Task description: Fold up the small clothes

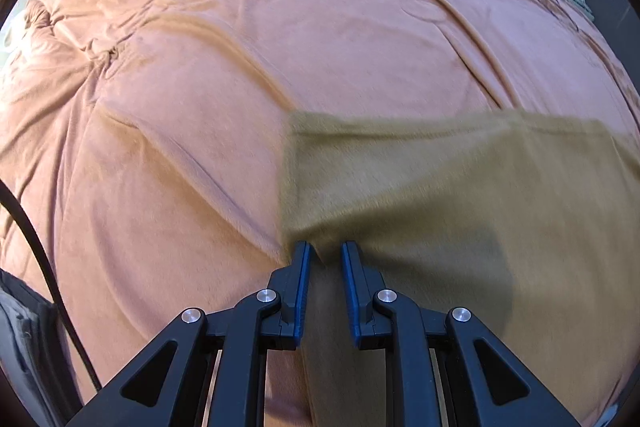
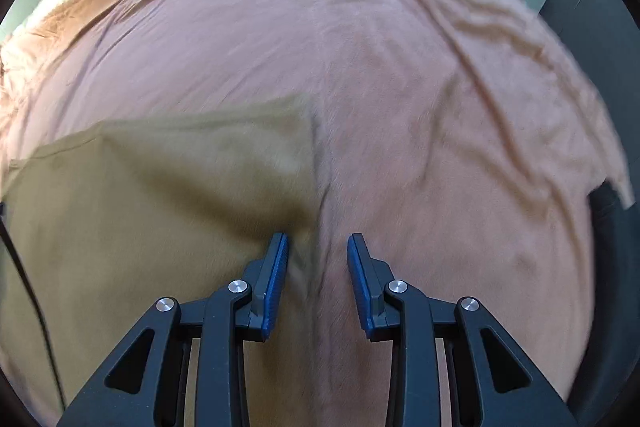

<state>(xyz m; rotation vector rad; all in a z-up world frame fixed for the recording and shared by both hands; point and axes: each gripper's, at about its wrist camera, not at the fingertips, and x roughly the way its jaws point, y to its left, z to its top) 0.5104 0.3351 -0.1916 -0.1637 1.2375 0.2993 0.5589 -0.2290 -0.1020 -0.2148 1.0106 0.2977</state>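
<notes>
A: The olive-brown garment (image 1: 460, 187) lies on the rumpled orange bedspread (image 1: 200, 107). The left gripper (image 1: 326, 247) stands narrow, apparently pinching a corner fold.

B: And the right gripper (image 2: 318, 239)?

A: Parted wider at the opposite edge, nothing pinched. If the left drags while the right stays loose, the fold could skew, or the bedspread bunch.

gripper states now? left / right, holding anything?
Left gripper: jaws narrowly apart, olive-brown cloth between the tips; whether it is pinched cannot be told.
Right gripper: open, holding nothing; cloth edge lies beside its left finger.
</notes>
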